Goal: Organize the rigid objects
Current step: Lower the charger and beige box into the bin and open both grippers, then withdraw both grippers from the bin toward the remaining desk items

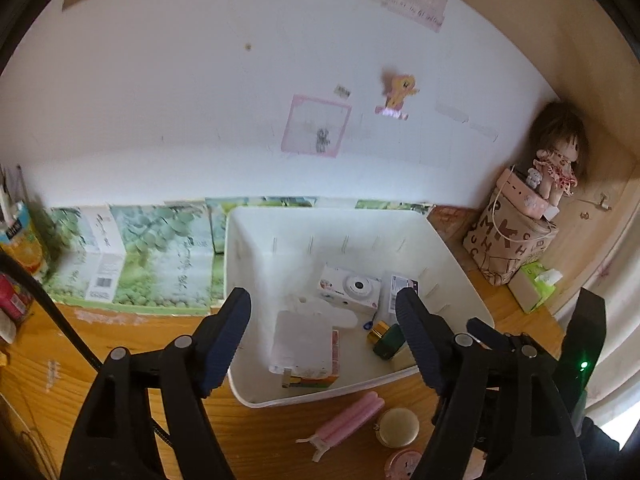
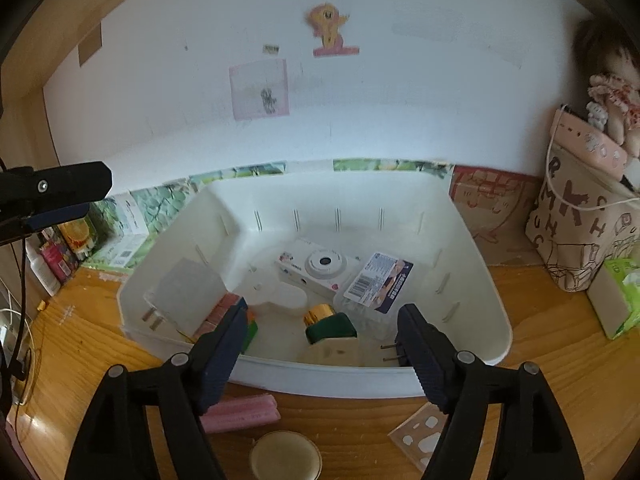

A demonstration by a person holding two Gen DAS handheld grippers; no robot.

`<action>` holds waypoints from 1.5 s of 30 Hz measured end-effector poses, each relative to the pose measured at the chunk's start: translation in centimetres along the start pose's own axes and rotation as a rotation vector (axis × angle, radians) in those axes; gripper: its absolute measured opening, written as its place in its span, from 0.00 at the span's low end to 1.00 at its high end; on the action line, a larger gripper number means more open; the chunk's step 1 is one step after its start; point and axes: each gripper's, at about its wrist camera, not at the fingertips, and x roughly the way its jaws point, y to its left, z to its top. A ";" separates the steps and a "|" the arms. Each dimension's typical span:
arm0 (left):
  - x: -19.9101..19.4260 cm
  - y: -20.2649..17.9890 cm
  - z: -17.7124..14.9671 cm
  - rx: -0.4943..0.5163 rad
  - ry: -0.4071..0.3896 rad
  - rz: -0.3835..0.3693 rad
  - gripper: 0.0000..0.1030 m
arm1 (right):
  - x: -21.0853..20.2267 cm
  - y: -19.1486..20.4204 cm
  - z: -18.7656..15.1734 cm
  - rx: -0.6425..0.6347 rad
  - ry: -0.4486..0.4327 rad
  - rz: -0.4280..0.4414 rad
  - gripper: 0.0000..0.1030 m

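Right wrist view shows the right gripper [image 2: 322, 338] with its jaws wide apart and nothing between them, above the near rim of the white bin [image 2: 472, 240]. Inside the bin lie a white camera [image 2: 320, 270], a green bottle [image 2: 330, 326] (gold cap) and a charger [image 2: 340, 350]. The left gripper [image 1: 324, 332] is also spread wide and empty. A pink case [image 1: 352, 416] lies on the wooden desk [image 1: 52, 364], outside the bin.

White camera [image 2: 320, 270] flat inside white bin [image 2: 472, 280]
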 end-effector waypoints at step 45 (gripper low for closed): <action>-2.6 -1.1 -10.1 -0.201 0.293 0.008 0.80 | -9.4 -0.1 -10.2 -0.017 0.108 0.020 0.79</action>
